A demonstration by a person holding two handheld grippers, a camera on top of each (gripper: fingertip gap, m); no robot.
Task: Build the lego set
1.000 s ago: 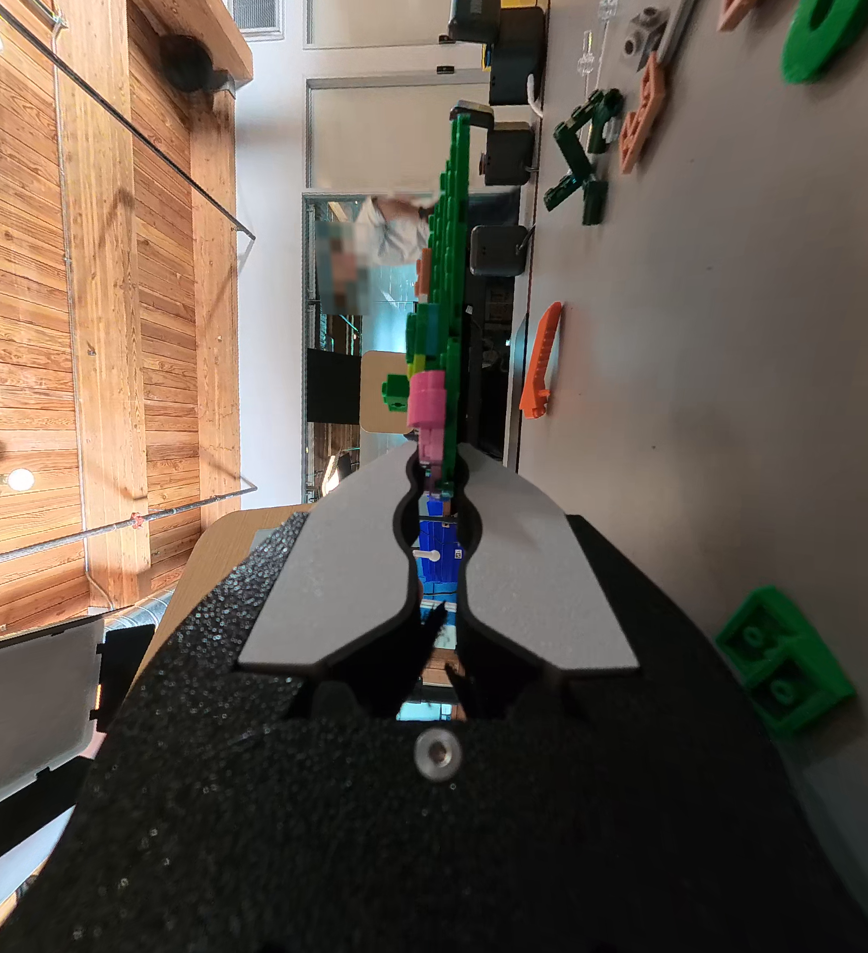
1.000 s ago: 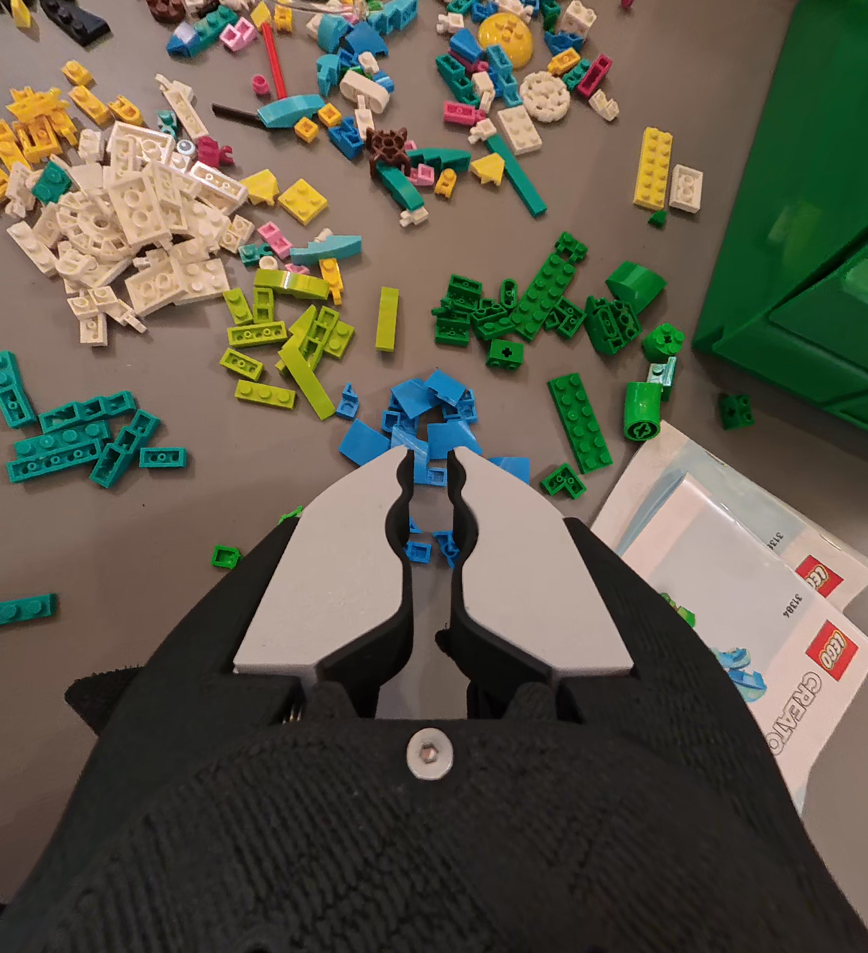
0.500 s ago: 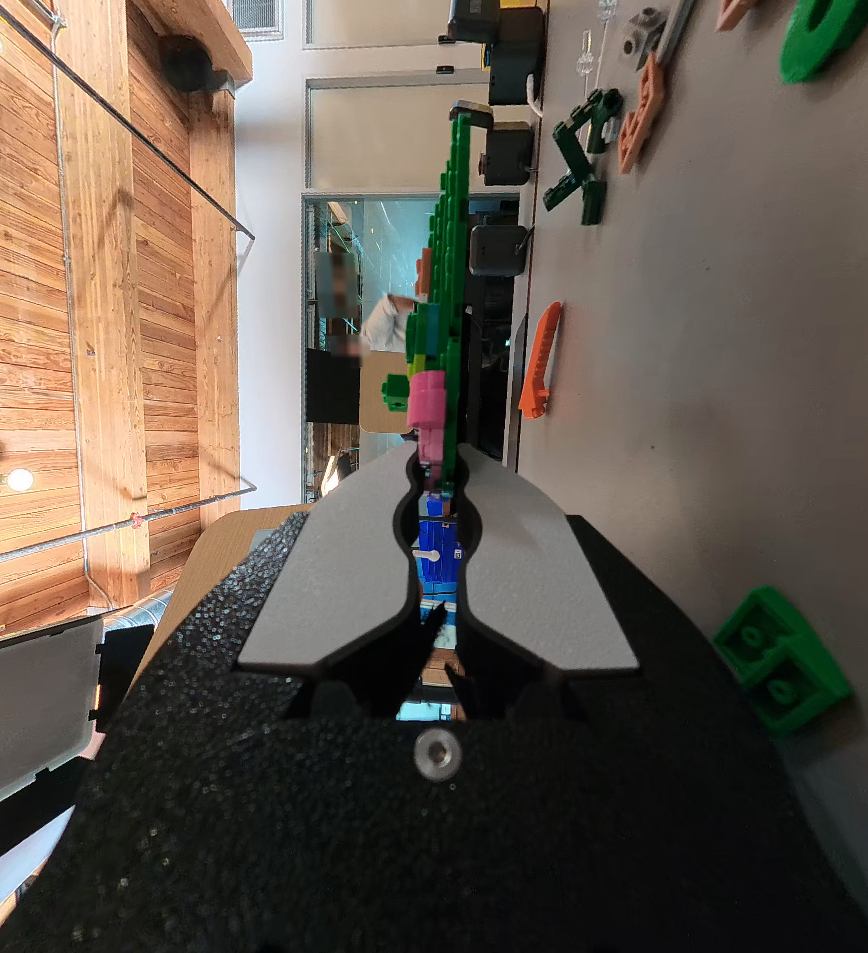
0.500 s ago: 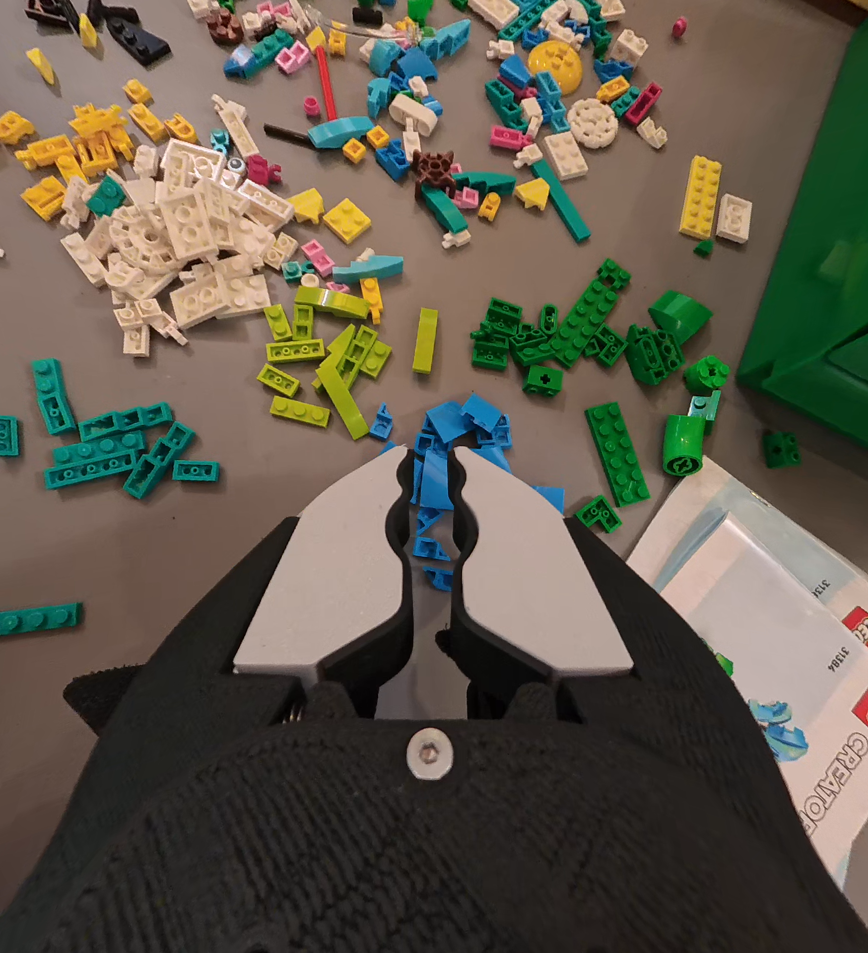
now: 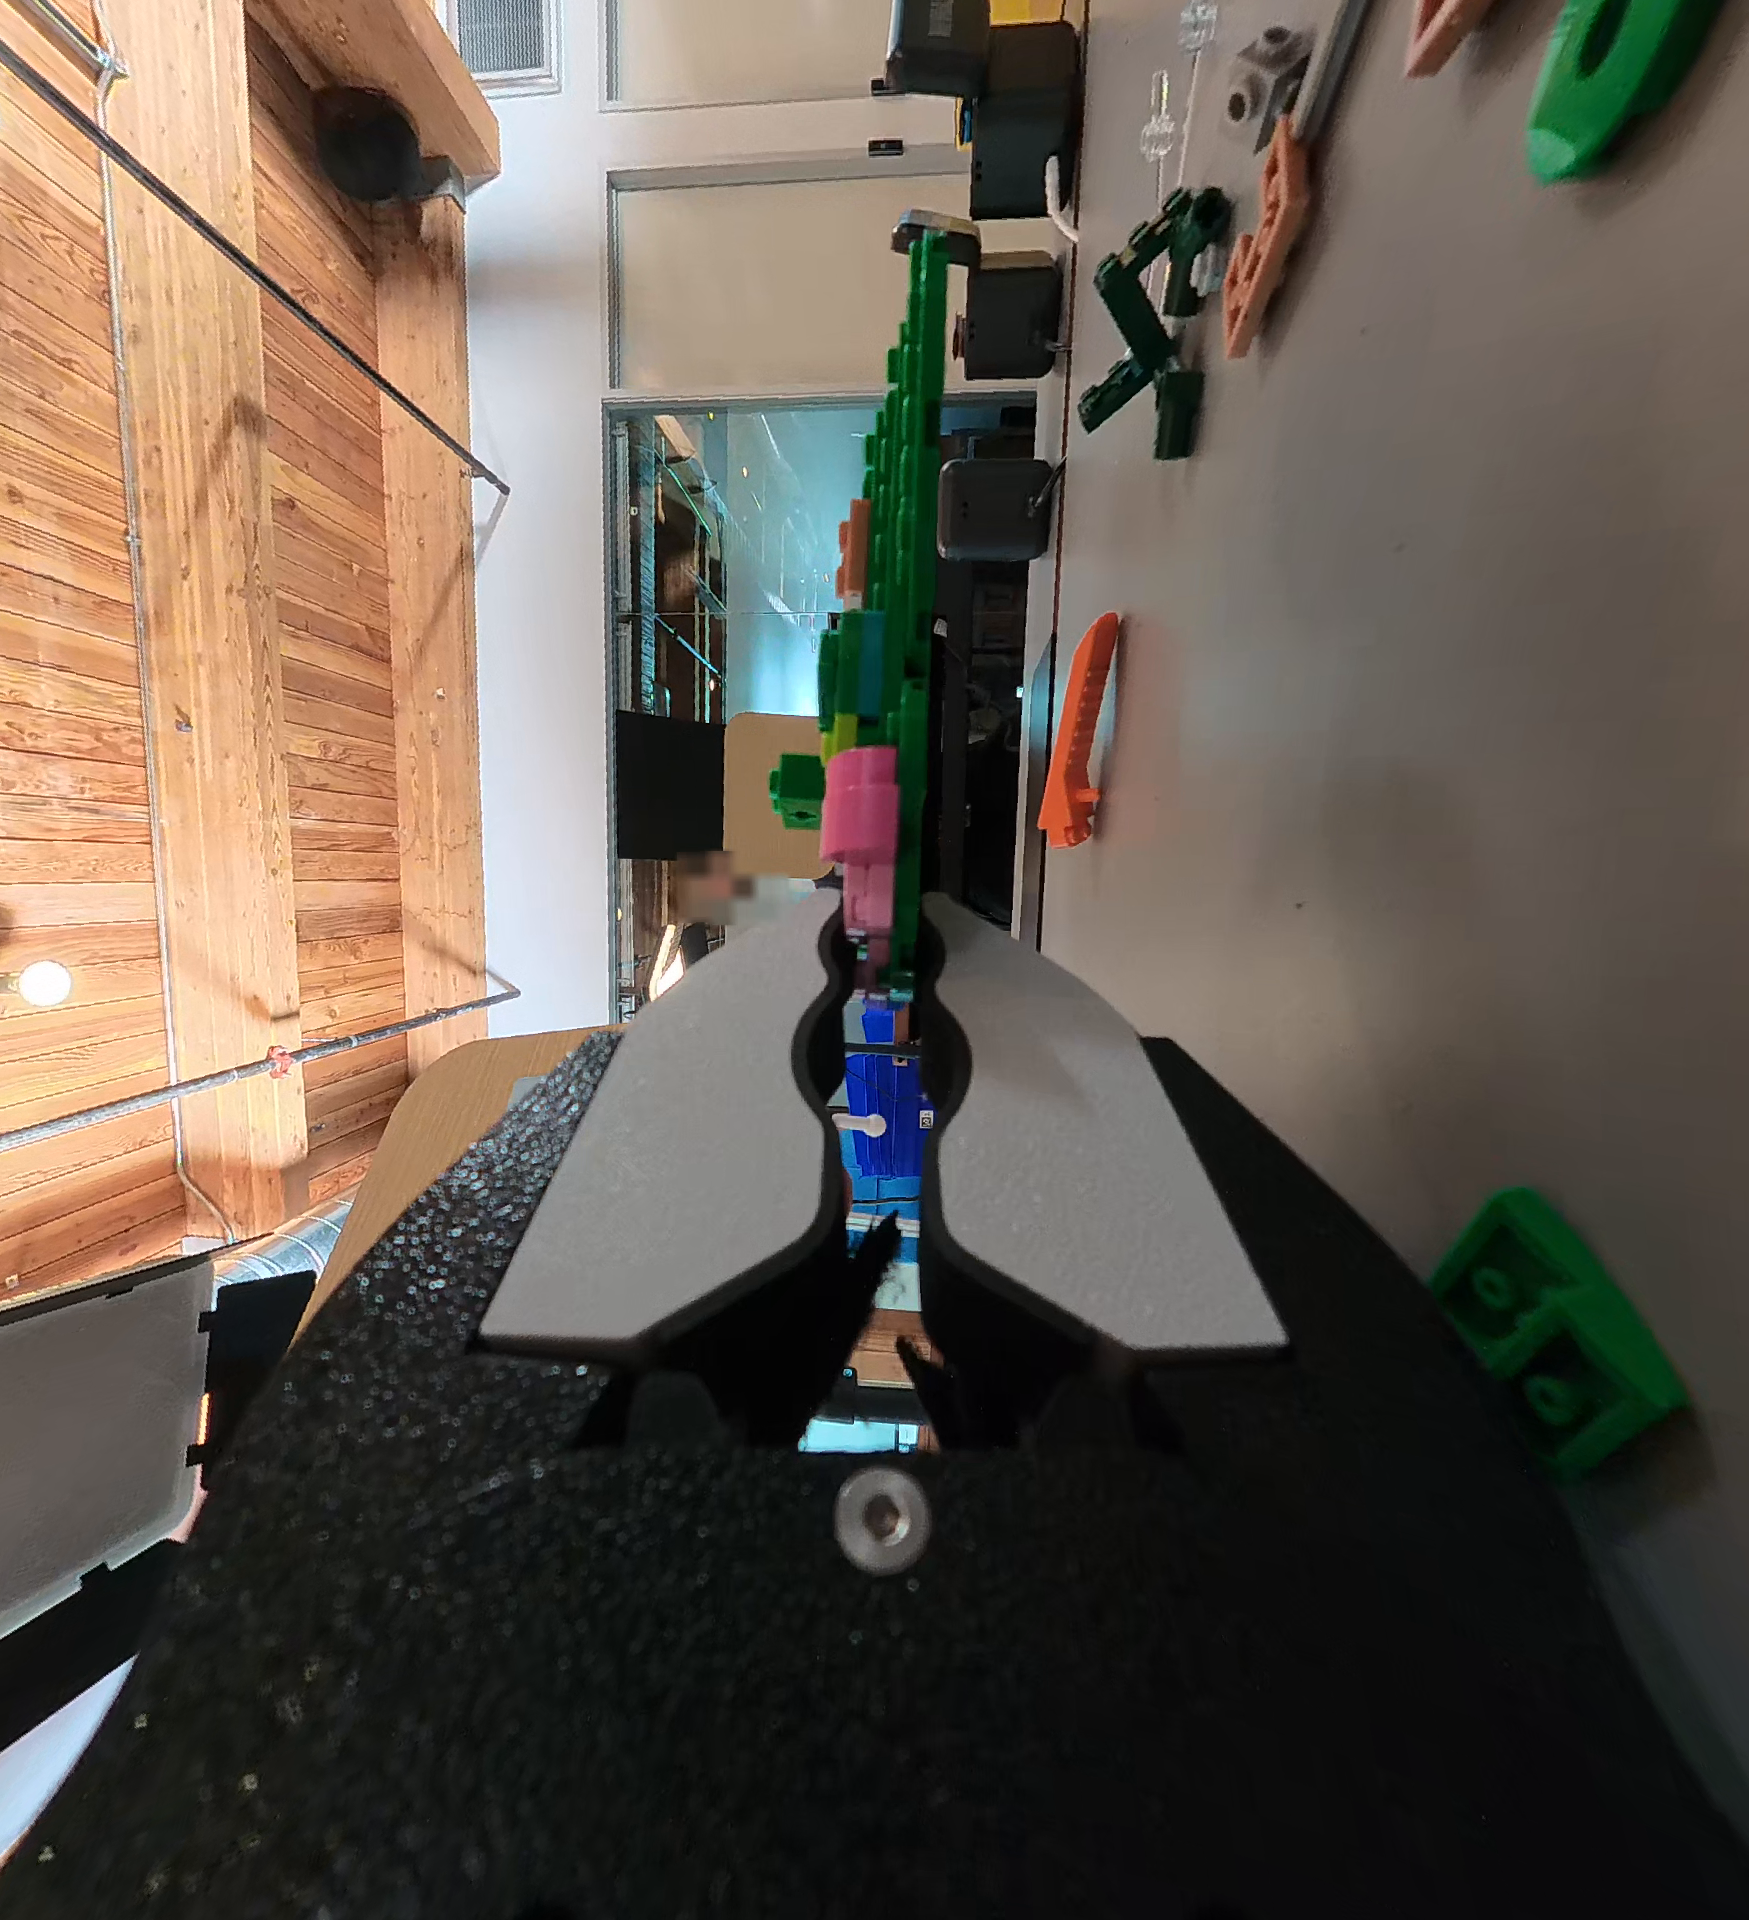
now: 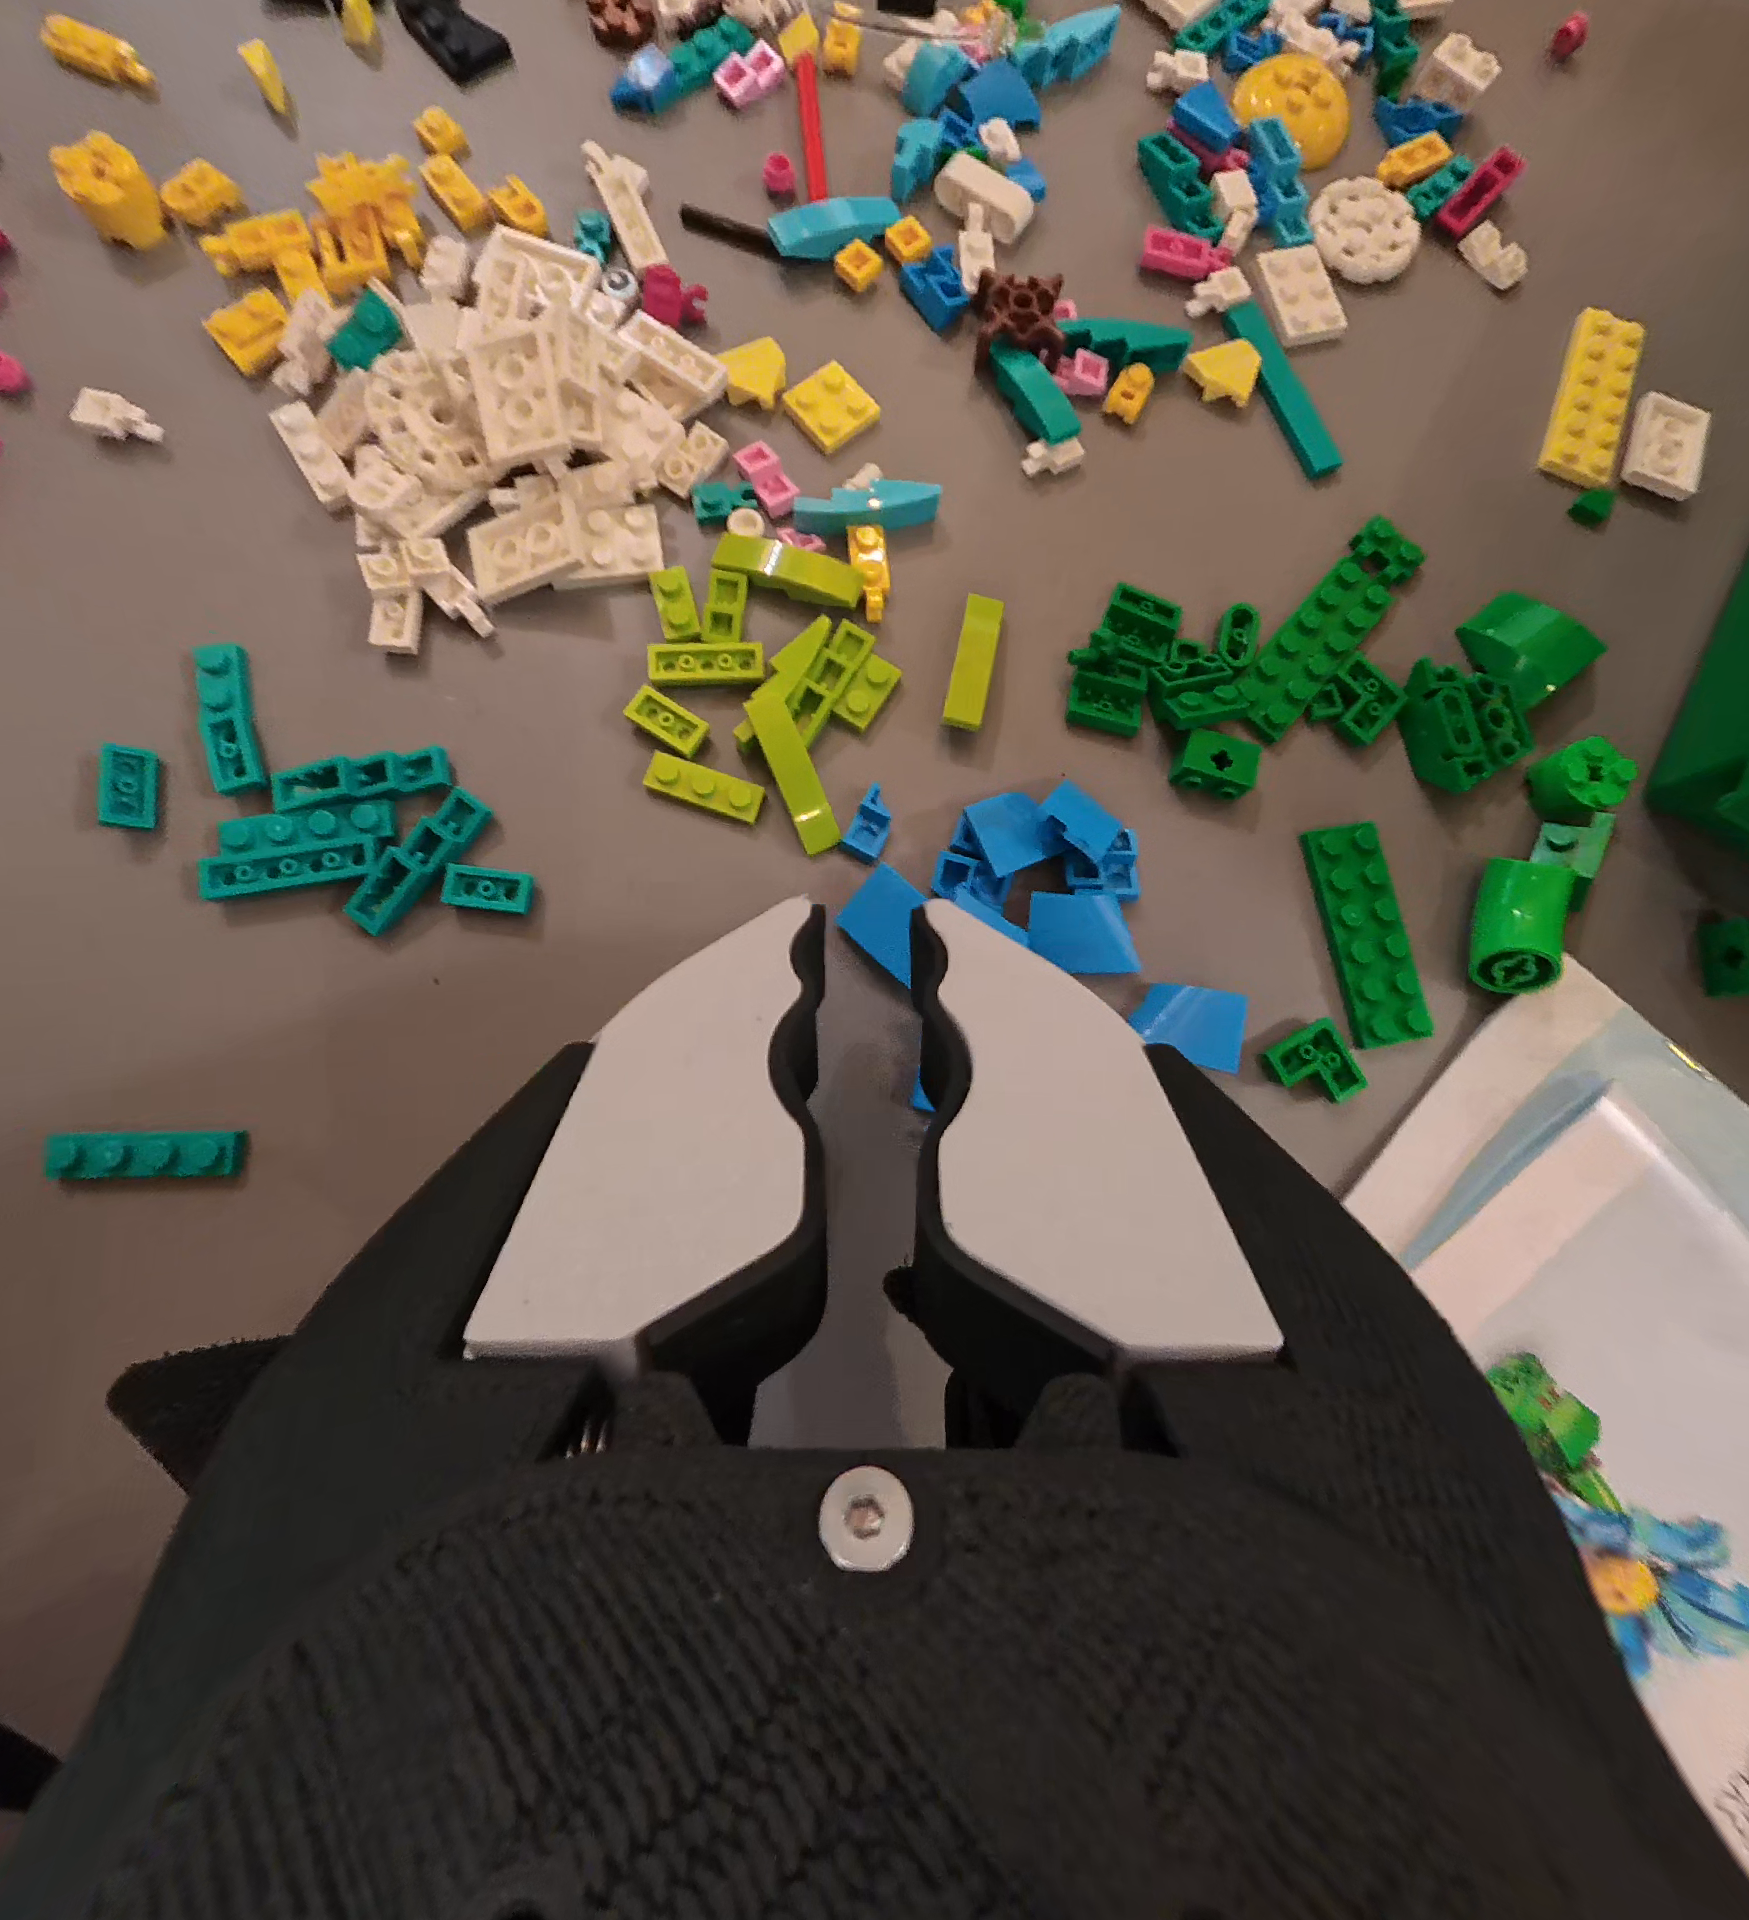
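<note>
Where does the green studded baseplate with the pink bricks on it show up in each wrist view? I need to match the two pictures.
Left wrist view: the green studded baseplate runs edge-on up the centre, clamped at its near end by the left gripper.
Right wrist view: not in it; the right gripper hangs over loose blue pieces.
Shared landmark: the grey tabletop.

Bare bench (image 6: 257, 1018) lies open at nine o'clock of the right tool (image 6: 867, 920); blue pieces (image 6: 1041, 862) crowd one o'clock, booklets (image 6: 1618, 1247) block four o'clock.
</note>
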